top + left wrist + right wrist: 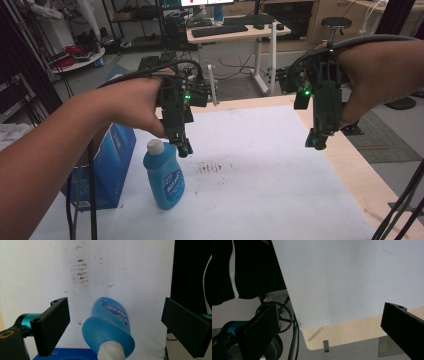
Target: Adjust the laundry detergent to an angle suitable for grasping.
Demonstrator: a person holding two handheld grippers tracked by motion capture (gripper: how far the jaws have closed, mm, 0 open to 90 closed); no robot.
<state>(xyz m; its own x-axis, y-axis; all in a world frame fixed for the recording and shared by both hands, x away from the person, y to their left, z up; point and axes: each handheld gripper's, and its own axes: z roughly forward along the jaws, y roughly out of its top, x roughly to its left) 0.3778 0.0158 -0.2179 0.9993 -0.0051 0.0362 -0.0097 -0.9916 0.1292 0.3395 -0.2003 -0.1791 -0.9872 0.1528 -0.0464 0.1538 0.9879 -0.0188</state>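
White mat (260,150) bears an upright bottle (164,175), directly under the left gripper (183,148), jaws wide astride its cap (111,351). Right gripper (315,141) hangs well apart, wide, empty.

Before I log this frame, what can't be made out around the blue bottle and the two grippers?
- Blue bottle label: too small and blurred in the high view, foreshortened in the left gripper view.
- Bottle's base: hidden behind its own body in the left gripper view.
- Blue box: partly covered by the forearm; printing unreadable.
- Right gripper: jaw gap edge-on in the high view.
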